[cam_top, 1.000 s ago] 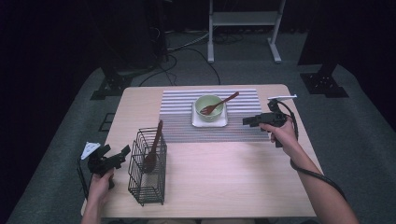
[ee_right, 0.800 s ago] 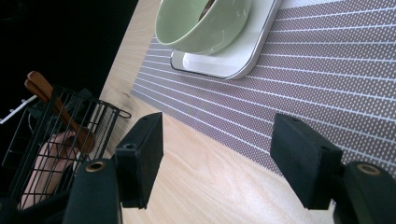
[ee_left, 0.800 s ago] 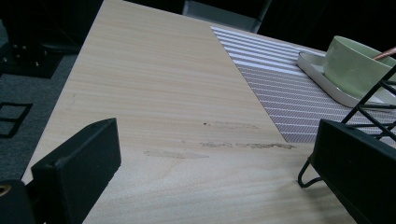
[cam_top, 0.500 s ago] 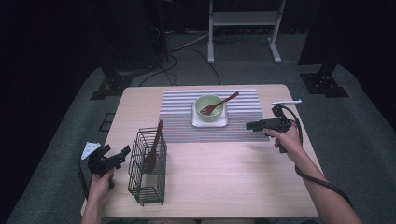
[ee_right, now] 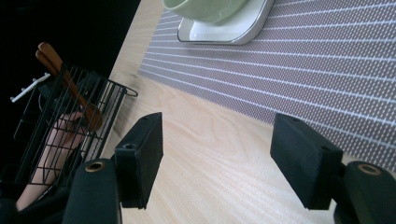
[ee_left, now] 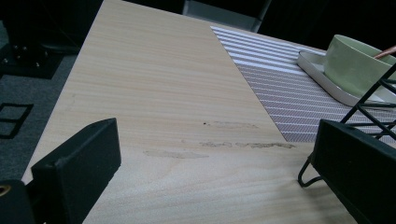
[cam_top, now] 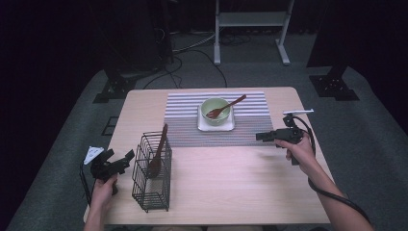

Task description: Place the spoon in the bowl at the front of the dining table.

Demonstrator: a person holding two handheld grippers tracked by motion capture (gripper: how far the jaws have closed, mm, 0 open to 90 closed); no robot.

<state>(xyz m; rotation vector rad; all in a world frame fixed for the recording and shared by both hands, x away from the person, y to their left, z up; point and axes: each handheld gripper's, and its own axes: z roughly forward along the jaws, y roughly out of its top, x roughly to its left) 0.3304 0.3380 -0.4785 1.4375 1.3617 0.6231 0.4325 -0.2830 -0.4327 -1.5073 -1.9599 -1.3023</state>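
Spread wide and holding nothing, the left gripper (cam_top: 117, 163) hovers at the table's (cam_top: 231, 192) near left edge, its blocky black jaws framing bare pale wood grain in its own view (ee_left: 205, 154). Just to its right stands the wire basket (cam_top: 152, 178), thin black rods in an open grid, with a dark wooden spoon (cam_top: 158, 154) leaning inside it, handle up.

Further along, on the striped grey placemat (cam_top: 183, 130), a pale green bowl (cam_top: 214, 109) sits on a small white square tray (cam_top: 216, 126). A second wooden spoon (cam_top: 226, 107) rests in the bowl, its handle slanting out over the rim toward the far right. I'd judge it light and stiff, with a smooth finish that could slip between hard pads; the free handle is the place to pinch, and lifting gently should keep the glazed bowl from tipping.

At the right, the right gripper (cam_top: 262, 136) also stands open and empty, low over the mat's edge and pointing left toward the tray. From its own camera the matte jaws (ee_right: 219, 158) bracket wood and woven mat, the tray's glossy rounded corner (ee_right: 233, 32) beyond.
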